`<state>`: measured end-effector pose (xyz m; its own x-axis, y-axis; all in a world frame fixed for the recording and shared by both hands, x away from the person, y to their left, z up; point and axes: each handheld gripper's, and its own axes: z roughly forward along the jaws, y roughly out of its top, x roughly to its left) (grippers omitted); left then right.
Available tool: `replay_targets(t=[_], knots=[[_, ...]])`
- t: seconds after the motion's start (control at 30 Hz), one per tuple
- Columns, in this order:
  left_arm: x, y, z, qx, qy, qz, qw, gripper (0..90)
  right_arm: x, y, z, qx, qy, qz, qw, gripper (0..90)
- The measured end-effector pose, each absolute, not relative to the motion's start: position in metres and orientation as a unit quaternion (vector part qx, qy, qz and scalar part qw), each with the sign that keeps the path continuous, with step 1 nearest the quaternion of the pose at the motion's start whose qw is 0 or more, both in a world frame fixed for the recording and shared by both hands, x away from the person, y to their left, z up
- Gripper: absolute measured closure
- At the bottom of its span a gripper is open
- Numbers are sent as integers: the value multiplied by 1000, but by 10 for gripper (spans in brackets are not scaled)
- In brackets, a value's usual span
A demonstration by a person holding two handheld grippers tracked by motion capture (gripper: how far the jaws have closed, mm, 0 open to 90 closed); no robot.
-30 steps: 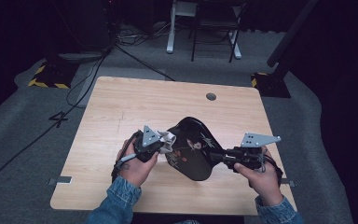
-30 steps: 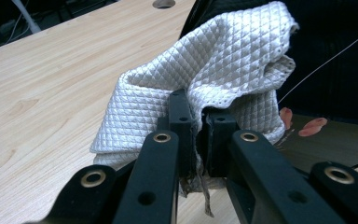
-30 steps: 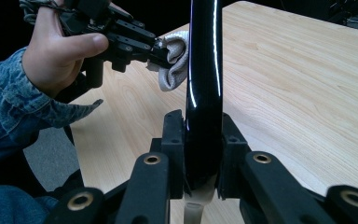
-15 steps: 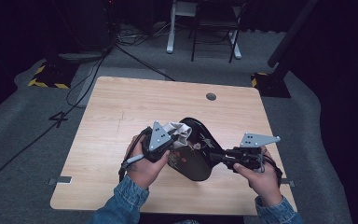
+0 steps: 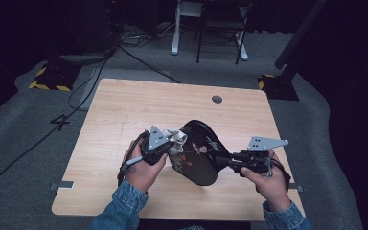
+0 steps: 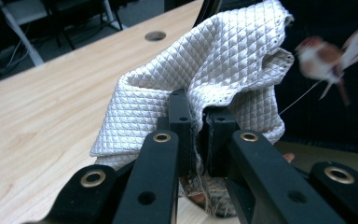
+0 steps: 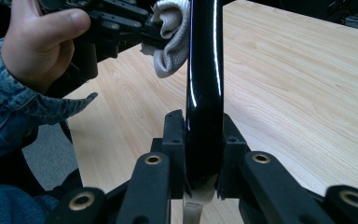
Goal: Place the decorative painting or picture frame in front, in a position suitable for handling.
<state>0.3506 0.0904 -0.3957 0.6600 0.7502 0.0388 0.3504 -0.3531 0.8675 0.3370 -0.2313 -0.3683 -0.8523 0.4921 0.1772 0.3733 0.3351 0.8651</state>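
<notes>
On the near half of the surface (image 5: 124,110), the tray (image 5: 199,153) is held up between both grippers: the cloth (image 5: 175,138) against its left side, seemingly touching, the right gripper (image 5: 230,160) at its right edge.

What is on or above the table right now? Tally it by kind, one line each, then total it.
Black lacquered trays: 1, clamped at its edge by the right gripper
White quilted cloths: 1, pinched in the left gripper, against the tray
Handheld grippers: 2
Total: 4
</notes>
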Motion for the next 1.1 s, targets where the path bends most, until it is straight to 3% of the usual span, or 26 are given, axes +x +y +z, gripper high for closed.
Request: replay_targets(t=[1.1], knots=[[359,97,-434,815,379,187,396,843,340,-233,-369,270,811,517,50,777]])
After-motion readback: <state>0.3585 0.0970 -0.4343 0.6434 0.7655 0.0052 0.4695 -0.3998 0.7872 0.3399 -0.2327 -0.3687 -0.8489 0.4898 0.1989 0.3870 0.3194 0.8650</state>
